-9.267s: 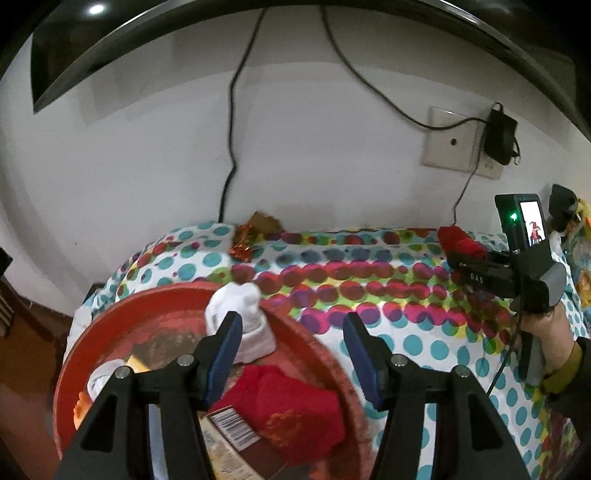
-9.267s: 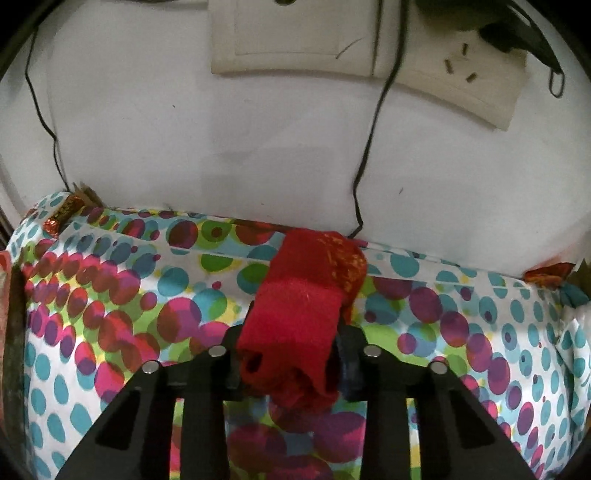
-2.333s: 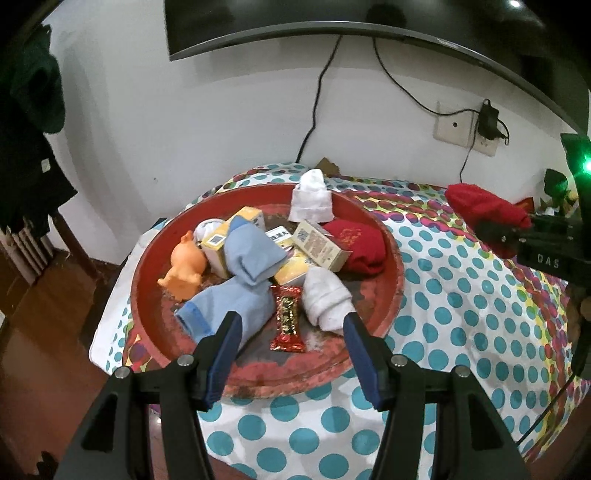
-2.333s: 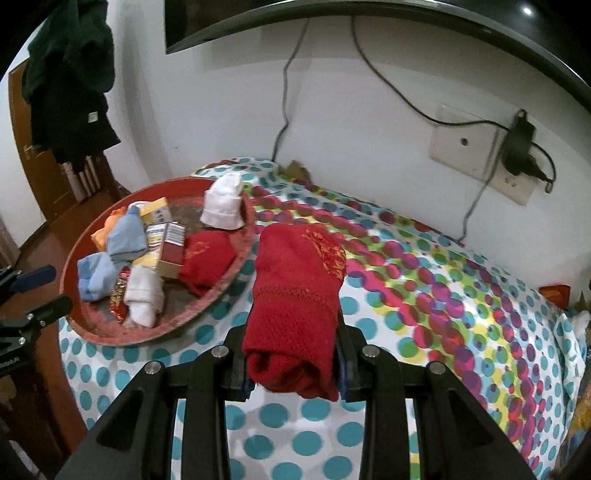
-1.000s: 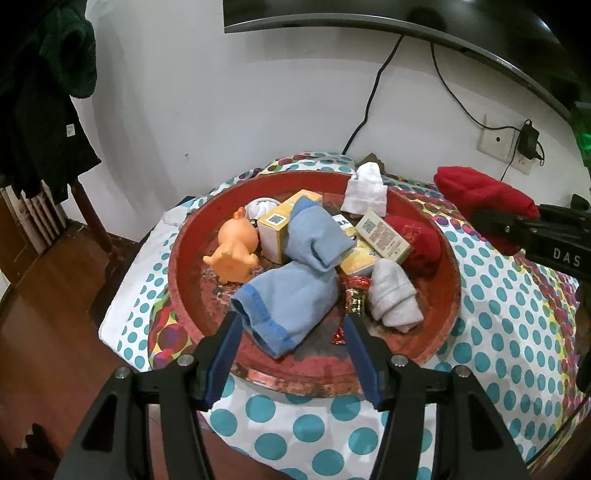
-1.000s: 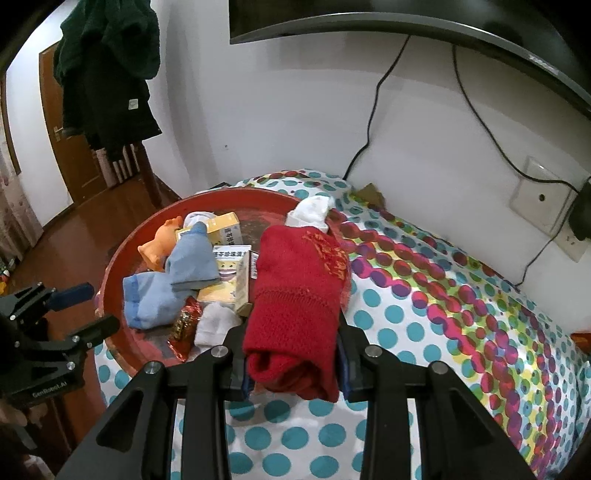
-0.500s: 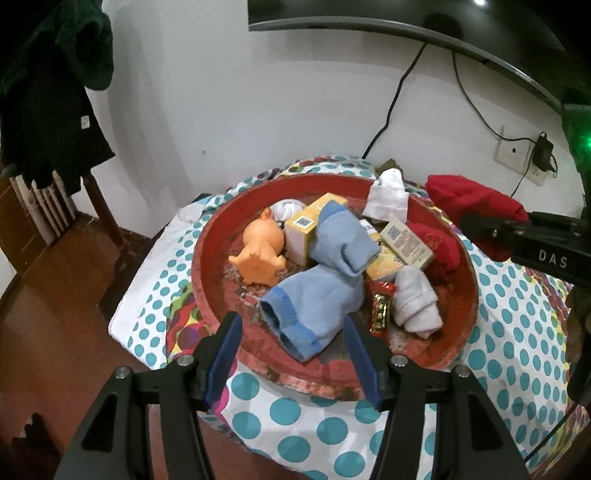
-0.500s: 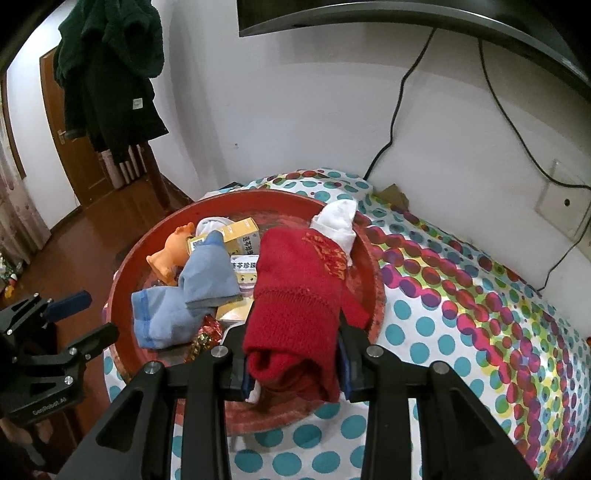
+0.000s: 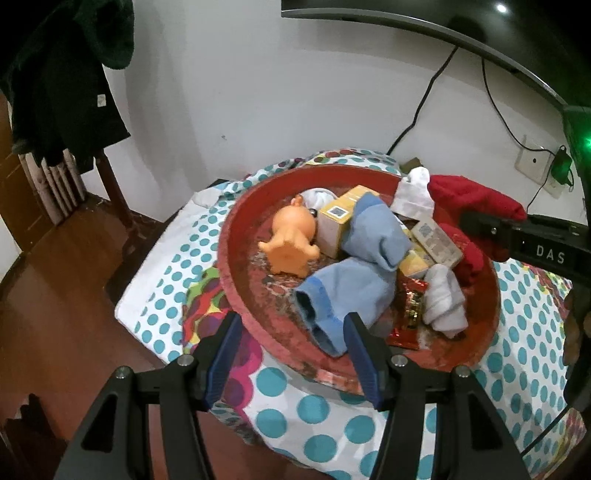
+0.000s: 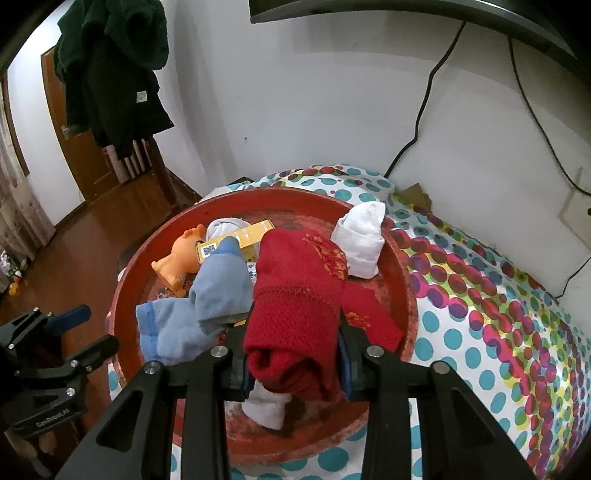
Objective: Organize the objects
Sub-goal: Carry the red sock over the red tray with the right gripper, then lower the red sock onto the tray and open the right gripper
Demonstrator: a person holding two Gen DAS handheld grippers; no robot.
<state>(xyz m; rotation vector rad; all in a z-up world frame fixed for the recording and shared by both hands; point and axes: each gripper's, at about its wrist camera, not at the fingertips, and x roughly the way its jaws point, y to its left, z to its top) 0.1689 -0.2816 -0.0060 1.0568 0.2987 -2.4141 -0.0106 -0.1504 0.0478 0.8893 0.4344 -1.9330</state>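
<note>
My right gripper (image 10: 295,360) is shut on a rolled red sock (image 10: 295,306) and holds it above the round red tray (image 10: 400,266). That sock also shows in the left wrist view (image 9: 476,199), over the tray's far right side. My left gripper (image 9: 291,354) is open and empty at the tray's near rim (image 9: 236,295). In the tray lie a blue sock (image 9: 354,288), an orange toy (image 9: 291,240), yellow boxes (image 9: 340,218), a white sock (image 9: 443,299), a second red sock (image 9: 471,258), a rolled white sock (image 10: 362,236) and a red snack packet (image 9: 410,314).
The tray sits on a table with a polka-dot cloth (image 10: 498,332) against a white wall. Cables (image 10: 424,114) hang to a wall socket (image 9: 533,164). Dark clothes (image 10: 114,77) hang at the left above a wooden floor (image 9: 48,295). A screen's edge (image 9: 406,22) is overhead.
My right gripper has carried the red sock leftward from over the cloth to over the tray. My left gripper has drawn back and left, so the whole tray shows.
</note>
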